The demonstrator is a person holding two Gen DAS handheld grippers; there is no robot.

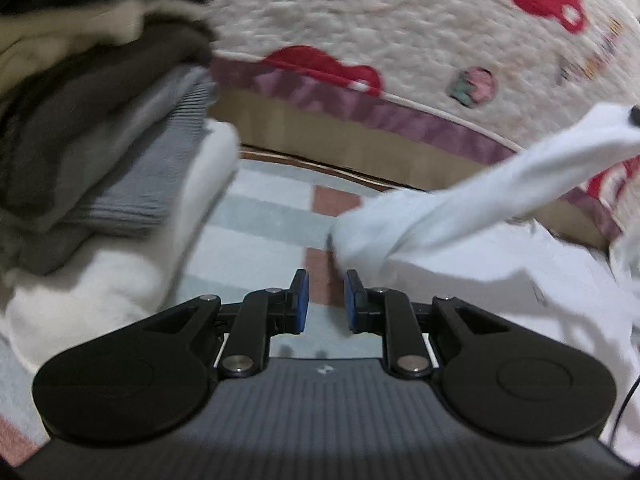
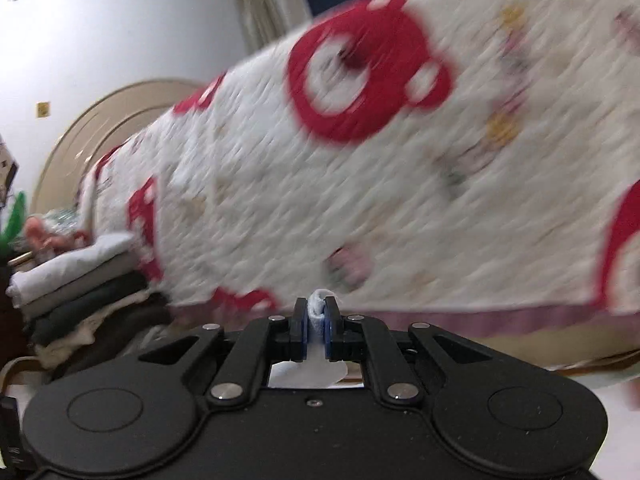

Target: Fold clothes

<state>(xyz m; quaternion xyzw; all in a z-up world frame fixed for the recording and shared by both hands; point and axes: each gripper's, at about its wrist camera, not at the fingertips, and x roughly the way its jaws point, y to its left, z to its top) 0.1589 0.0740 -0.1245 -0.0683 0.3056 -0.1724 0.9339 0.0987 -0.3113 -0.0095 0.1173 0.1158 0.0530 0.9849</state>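
- The left gripper (image 1: pixel 326 300) has its fingers a narrow gap apart, holding nothing, low over a striped rug (image 1: pixel 260 208).
- Just beyond its right finger, a white garment (image 1: pixel 460 216) lies bunched on the rug, one part pulled up taut to the right.
- The right gripper (image 2: pixel 317 322) pinches a fold of that white cloth.
- A stack of folded clothes (image 1: pixel 100 152) sits left, beside the bed (image 1: pixel 400 32).
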